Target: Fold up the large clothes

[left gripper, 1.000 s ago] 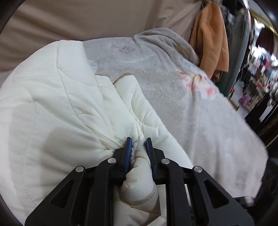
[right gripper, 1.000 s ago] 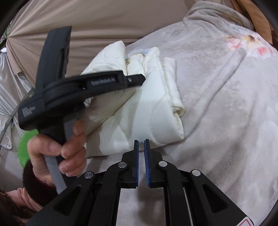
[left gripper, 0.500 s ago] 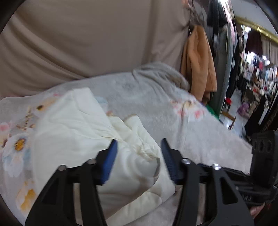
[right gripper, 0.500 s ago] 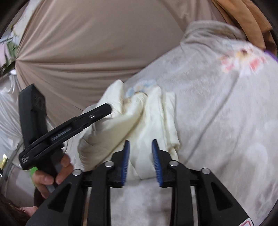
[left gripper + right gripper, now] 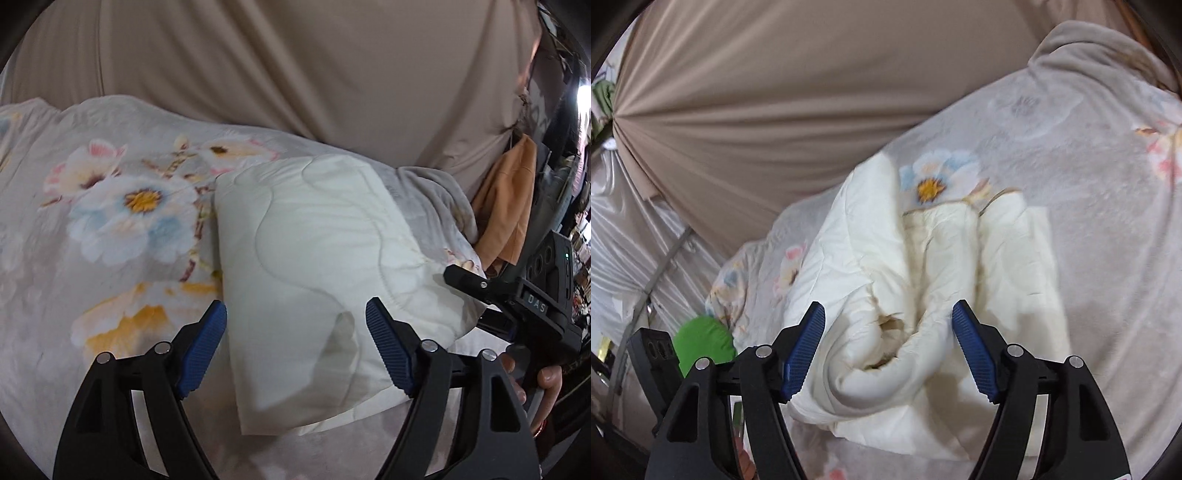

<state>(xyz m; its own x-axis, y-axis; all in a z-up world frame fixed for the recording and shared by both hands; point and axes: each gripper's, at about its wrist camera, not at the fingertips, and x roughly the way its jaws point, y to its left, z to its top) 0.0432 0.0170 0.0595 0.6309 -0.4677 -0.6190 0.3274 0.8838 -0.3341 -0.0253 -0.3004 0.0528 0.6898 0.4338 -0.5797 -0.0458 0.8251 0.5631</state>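
Jacket (image 5: 317, 266) sits folded mid-frame on the floral blanket (image 5: 110, 229). I see left gripper (image 5: 295, 347) and right gripper (image 5: 888, 350) both empty, jaws opening wide. Risk: puffy bundle springs open unpinned, or a finger snags it.

One jacket (image 5: 314, 258), one blanket (image 5: 110, 229)

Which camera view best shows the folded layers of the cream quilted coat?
The right wrist view: the cream quilted coat shows its rolled, open end there. The left wrist view shows only its smooth quilted top.
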